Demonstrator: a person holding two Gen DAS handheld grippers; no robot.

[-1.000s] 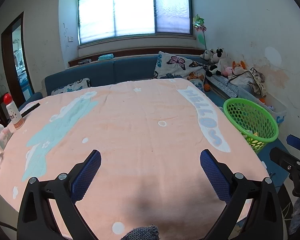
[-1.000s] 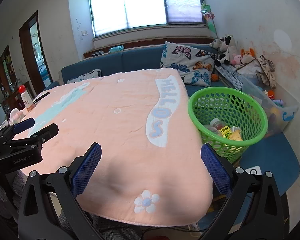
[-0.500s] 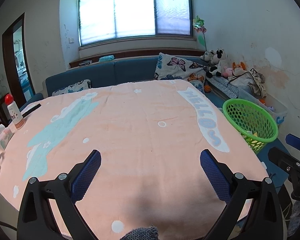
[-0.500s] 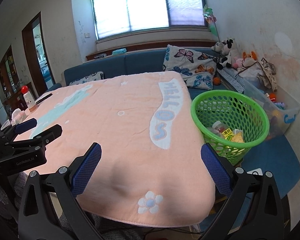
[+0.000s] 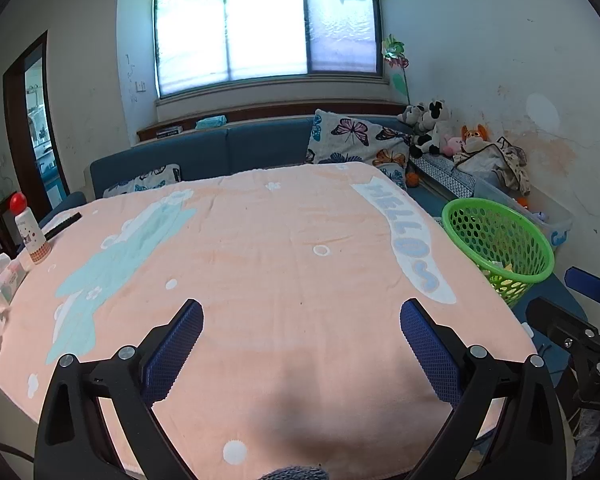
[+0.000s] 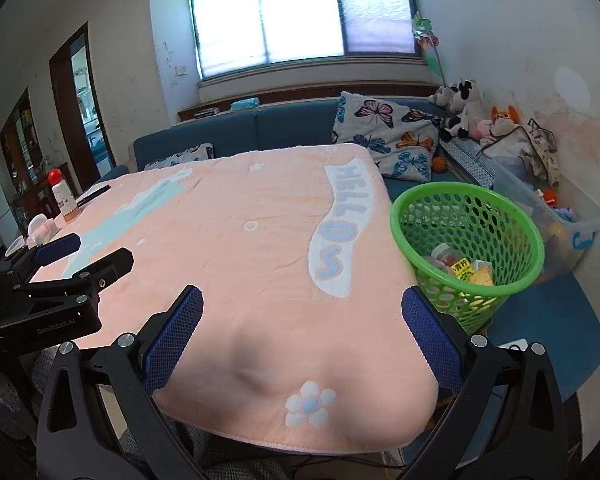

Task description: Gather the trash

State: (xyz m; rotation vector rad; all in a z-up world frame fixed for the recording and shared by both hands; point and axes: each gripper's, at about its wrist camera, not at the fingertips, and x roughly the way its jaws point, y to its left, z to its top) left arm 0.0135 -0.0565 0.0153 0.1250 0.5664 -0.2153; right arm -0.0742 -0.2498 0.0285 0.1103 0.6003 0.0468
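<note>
A green mesh basket (image 6: 466,236) stands on a blue seat right of the table; it holds a plastic bottle (image 6: 444,255) and yellow wrappers (image 6: 474,272). It also shows in the left wrist view (image 5: 498,246). My left gripper (image 5: 302,344) is open and empty above the near edge of the peach tablecloth (image 5: 260,264). My right gripper (image 6: 302,342) is open and empty above the table's near right corner, left of the basket. Each gripper shows in the other's view, the left gripper (image 6: 56,280) and the right gripper (image 5: 580,320).
A white bottle with a red cap (image 5: 30,230), a black remote (image 5: 62,226) and small packets (image 5: 4,280) sit at the table's left edge. A blue sofa (image 5: 240,148) with butterfly pillows stands behind. Plush toys (image 6: 460,108) and a clear storage bin (image 6: 556,208) line the right wall.
Both grippers have drawn back and risen slightly, so the table and basket sit a little farther off. Both stay open and empty.
</note>
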